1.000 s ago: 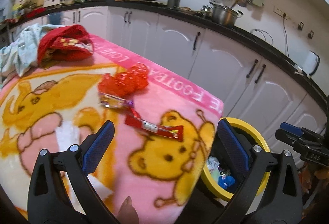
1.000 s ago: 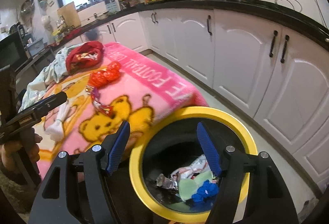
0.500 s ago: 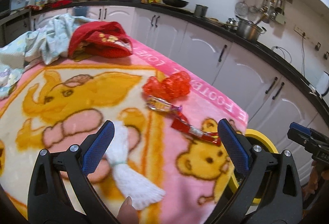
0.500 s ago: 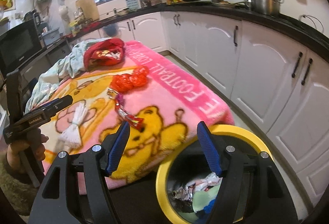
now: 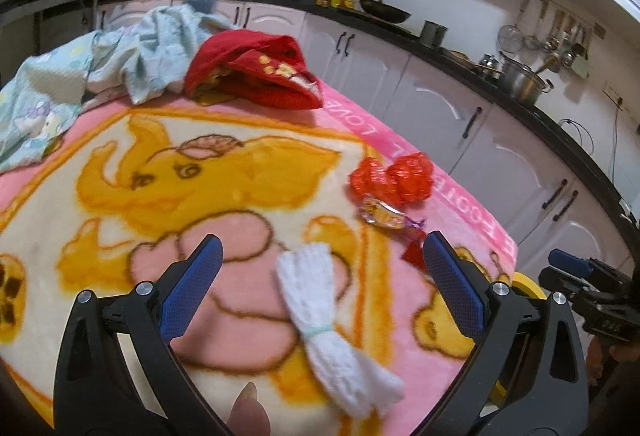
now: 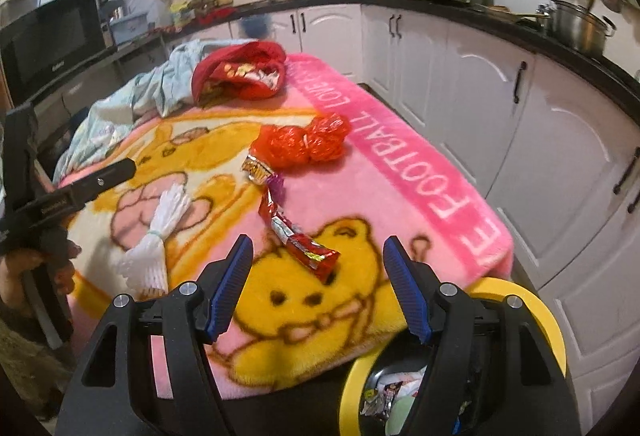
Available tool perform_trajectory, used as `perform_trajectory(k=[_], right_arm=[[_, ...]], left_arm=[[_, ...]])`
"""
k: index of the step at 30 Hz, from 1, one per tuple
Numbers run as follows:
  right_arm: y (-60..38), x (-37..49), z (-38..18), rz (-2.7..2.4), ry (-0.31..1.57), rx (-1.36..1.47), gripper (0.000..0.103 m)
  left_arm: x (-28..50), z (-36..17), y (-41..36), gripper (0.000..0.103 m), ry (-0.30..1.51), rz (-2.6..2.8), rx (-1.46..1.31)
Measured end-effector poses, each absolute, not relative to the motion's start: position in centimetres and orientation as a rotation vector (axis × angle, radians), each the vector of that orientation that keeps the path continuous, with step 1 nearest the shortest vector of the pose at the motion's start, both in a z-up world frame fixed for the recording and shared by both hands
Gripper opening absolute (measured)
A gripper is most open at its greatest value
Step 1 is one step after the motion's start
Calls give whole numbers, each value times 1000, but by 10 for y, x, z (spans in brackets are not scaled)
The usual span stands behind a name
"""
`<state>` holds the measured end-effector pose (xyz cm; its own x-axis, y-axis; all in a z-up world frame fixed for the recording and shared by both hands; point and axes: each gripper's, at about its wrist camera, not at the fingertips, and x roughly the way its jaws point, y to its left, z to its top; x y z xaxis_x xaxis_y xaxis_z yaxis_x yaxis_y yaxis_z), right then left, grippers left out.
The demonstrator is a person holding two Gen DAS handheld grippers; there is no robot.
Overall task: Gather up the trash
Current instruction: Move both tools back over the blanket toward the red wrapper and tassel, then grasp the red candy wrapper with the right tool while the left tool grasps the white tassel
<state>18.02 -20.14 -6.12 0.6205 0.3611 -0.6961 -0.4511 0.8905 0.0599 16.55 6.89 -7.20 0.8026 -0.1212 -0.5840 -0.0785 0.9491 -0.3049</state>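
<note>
Over the blanket: both grippers hang above the pink cartoon blanket (image 6: 400, 172), nothing picked up, litter lying loose ahead of them.
Step in hand: looks like the approach for the next pickup; the yellow-rimmed bin (image 6: 528, 300) at the table's near corner already has wrappers in it.
Right gripper (image 6: 318, 288): jaws spread wide, empty, pads touching nothing.
Right's target: the red snack wrapper (image 6: 298, 236) lies flat on the yellow bear, just ahead of the blue pads and roughly centred between them.
Left gripper (image 5: 320, 288): also wide apart and empty, a fingertip of the holding hand showing at the bottom edge.
Left's target: the white tied bundle (image 5: 328, 312) sits right between its pads, on the blanket and not touched.
More trash: a gold-and-purple candy wrapper (image 6: 258, 170) and crumpled red cellophane (image 6: 306, 142) lie further up, touching each other.
Not trash, by my read: the red cloth (image 6: 240, 72) and the pale blue fabric (image 5: 132, 56) heaped at the far end.
Next move calls for: I'd say lower the right jaws to straddle the flat wrapper, pinch low against the soft pile, then swing it across to the bin.
Risk: thin foil on plush may slip or bring a fold of blanket up with it.
</note>
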Motion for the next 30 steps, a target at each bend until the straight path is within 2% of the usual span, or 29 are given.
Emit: perform_trajectory(k=[19, 24, 26, 27, 30], right_arm=[[-139, 244, -115, 531, 871, -252, 65], [-130, 255, -135, 550, 940, -267, 65], [-128, 253, -140, 559, 953, -279, 51], [-128, 251, -143, 561, 956, -284, 50], [-131, 245, -145, 570, 947, -279, 40]], left_arm=[[177, -107, 79, 92, 754, -35, -349], [181, -116, 73, 80, 799, -84, -382], [181, -120, 65, 76, 814, -112, -371], [181, -122, 62, 70, 822, -119, -362], [181, -128, 52, 65, 844, -140, -345]])
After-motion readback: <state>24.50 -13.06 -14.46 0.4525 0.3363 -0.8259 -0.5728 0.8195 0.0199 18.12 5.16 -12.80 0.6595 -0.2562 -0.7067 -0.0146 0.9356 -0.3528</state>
